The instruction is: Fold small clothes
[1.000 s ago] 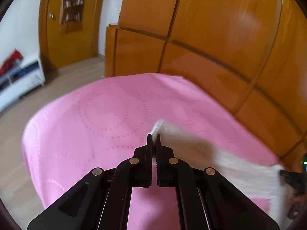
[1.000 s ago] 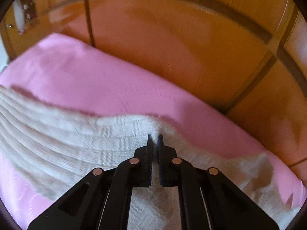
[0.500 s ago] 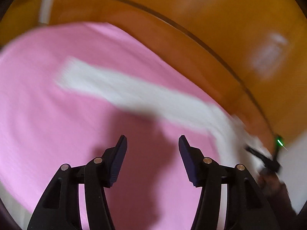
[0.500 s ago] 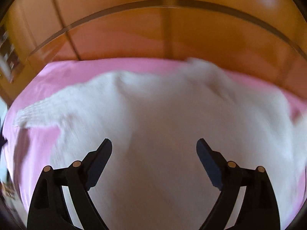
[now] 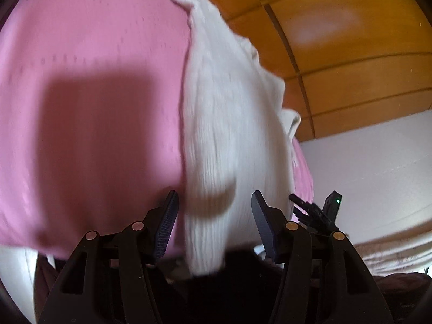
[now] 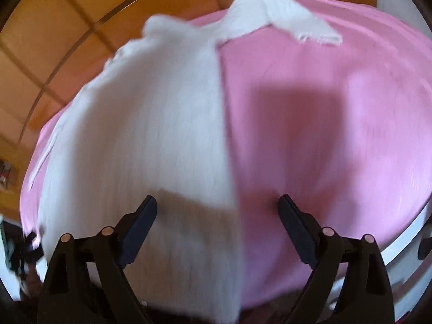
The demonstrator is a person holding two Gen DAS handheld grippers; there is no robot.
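Across the pink quilted bed cover (image 5: 89, 86) the white ribbed knit garment (image 5: 229, 124) now lies released, one sleeve flung toward the far edge by the wooden headboard (image 5: 351, 54). A second ago both grippers pinched it; now the left gripper (image 5: 214, 216) and right gripper (image 6: 217, 221) hover with fingers spread, empty, so regrasping seems next. Motion blur hides folds, and its near hem is cut off

White ribbed knit garment (image 5: 232, 124), soft matt pink quilted bedspread (image 5: 94, 86), glossy varnished wooden panelling (image 5: 351, 62), matt black plastic gripper fingers (image 6: 294, 224)
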